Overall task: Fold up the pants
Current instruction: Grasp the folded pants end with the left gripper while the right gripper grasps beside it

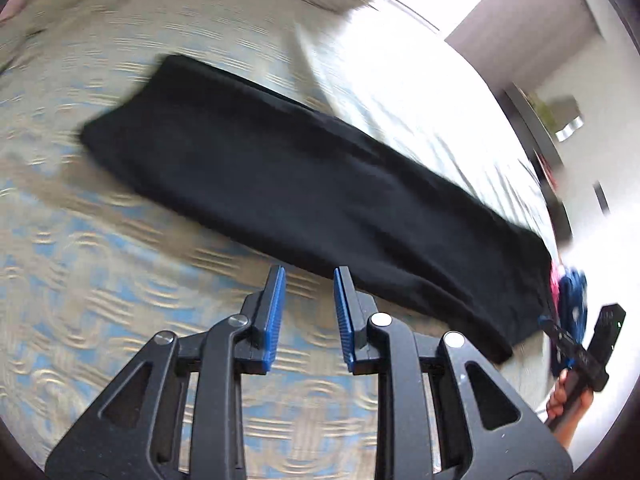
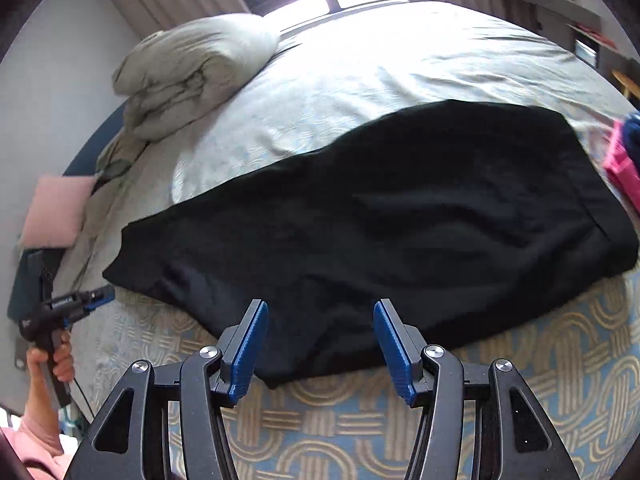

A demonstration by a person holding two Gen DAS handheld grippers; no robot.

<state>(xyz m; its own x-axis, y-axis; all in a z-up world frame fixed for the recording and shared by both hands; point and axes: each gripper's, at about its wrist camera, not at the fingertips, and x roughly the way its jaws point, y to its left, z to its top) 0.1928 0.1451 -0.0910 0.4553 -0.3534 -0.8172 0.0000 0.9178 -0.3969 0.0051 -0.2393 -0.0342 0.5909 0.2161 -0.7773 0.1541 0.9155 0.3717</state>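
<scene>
Both grippers are hanging empty over the bed's near edge right now: the left gripper [image 1: 309,312] with its jaws sitting at a narrow gap, the right gripper [image 2: 320,344] spread wider, nothing between either pair. The black pants [image 2: 360,216] are lying as a long flat band on the patterned bedspread [image 2: 540,380], running along that near edge. They're looking soft, light and floppy, so I'm guessing pinching the two corners of one short end is working best
</scene>
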